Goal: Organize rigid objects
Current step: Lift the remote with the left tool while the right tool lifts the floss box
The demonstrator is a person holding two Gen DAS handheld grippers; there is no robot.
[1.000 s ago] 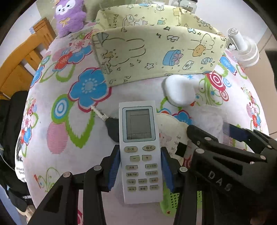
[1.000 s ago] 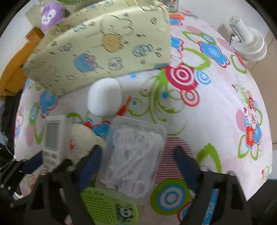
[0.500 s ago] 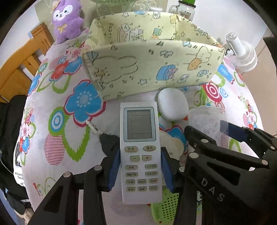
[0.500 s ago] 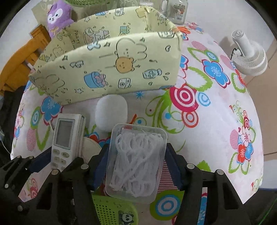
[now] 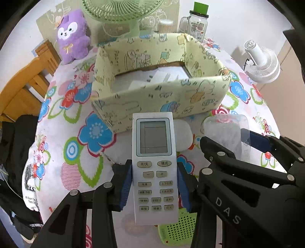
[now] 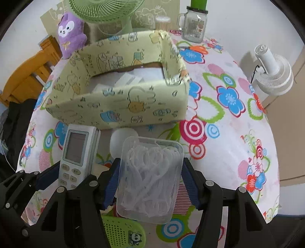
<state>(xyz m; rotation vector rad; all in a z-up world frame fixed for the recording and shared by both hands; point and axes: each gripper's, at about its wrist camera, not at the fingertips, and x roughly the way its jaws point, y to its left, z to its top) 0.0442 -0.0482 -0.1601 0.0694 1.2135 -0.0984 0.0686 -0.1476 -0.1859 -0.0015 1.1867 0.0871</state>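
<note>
There were three fans — one green fan (image 6: 103, 11), one white fan (image 6: 274, 72), one green handheld fan (image 6: 122, 231) — plus one remote control (image 5: 154, 166), one clear box of floss picks (image 6: 150, 177), one fabric bin (image 6: 122, 91), one plush toy (image 6: 71, 33).

Smooth, faintly glossy white plastic on the remote (image 5: 154, 167), with a dull grey screen. Clear, shiny plastic for the floss-pick box (image 6: 149, 178), white plastic picks showing through. Matt printed cloth over the yellow storage box (image 5: 160, 99), bare cardboard edge inside. Soft flowered cloth across the bench (image 6: 228, 137). At eleven o'clock, fuzzy purple plush toy (image 5: 73, 36); at one o'clock, glossy glass jar (image 5: 197, 24). Varnished wood chair (image 5: 24, 84) at nine. Matt black plastic fingers (image 5: 124, 188), ribbed blue pads.
</note>
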